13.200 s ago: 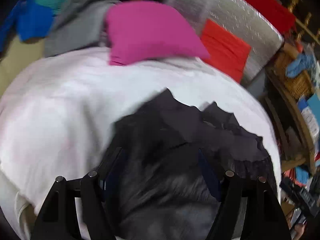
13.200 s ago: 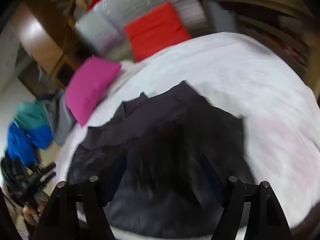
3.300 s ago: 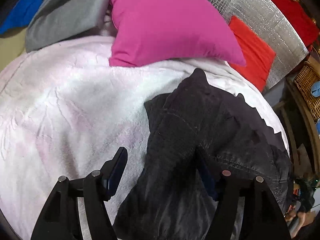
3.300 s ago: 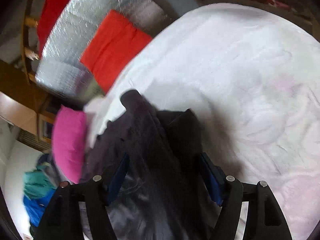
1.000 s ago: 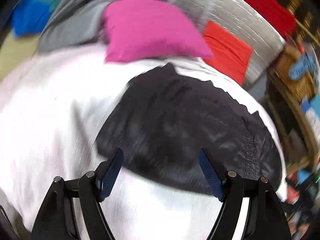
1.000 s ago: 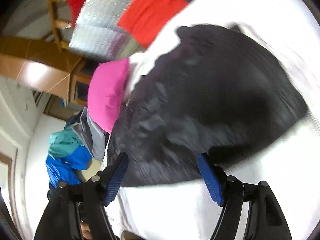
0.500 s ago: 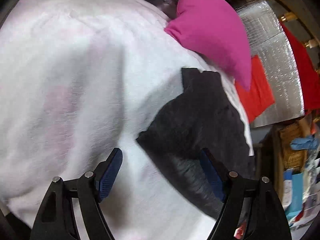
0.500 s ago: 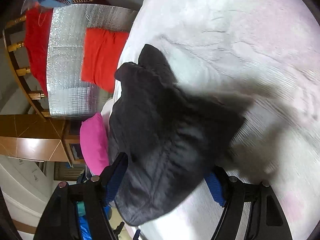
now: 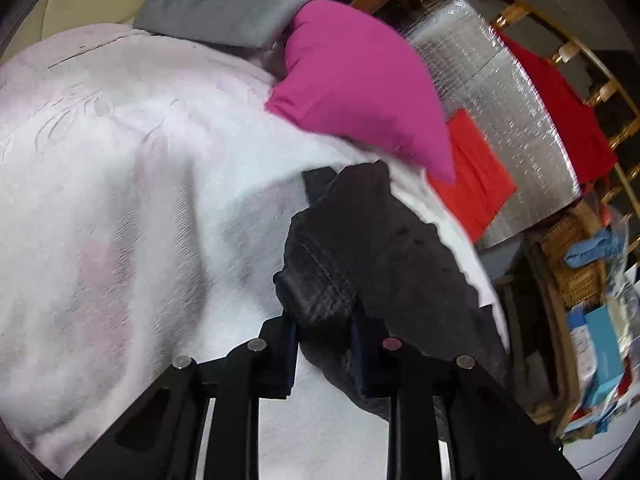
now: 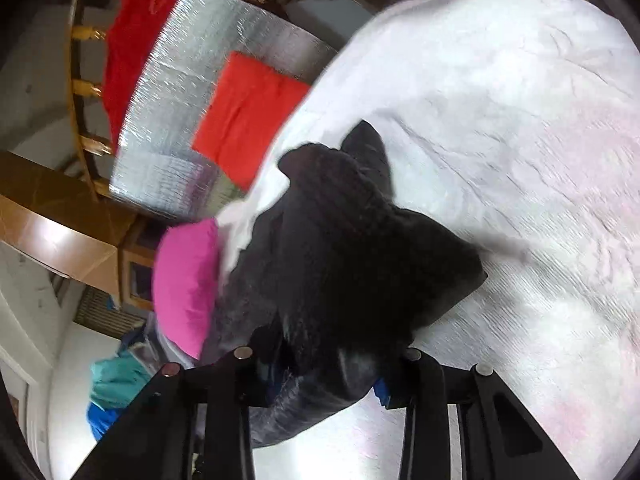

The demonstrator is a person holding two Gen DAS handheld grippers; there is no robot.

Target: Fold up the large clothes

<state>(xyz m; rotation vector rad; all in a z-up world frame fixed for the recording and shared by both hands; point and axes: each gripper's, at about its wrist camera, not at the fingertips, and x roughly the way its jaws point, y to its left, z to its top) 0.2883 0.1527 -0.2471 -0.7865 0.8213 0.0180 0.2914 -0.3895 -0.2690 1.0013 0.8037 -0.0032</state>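
Observation:
A dark grey-black garment (image 9: 384,248) lies bunched on a white-pink bedspread (image 9: 120,200). In the left wrist view my left gripper (image 9: 324,344) is shut on a thick fold of the garment's near left edge, with the cloth bulging up between the fingers. In the right wrist view the same garment (image 10: 360,256) fills the centre, and my right gripper (image 10: 324,372) is closed in on its near edge; the cloth covers the fingertips. The garment's far end points toward the pillows.
A magenta pillow (image 9: 360,88) lies at the bed's head, with a grey garment (image 9: 224,12) beyond it. A silver foil panel (image 9: 500,112) and red cushion (image 9: 476,172) stand behind. A wicker basket and boxes (image 9: 588,320) crowd the right bedside.
Both grippers were open above the garment half a second ago. They have now dropped onto its near edge and closed on the cloth.

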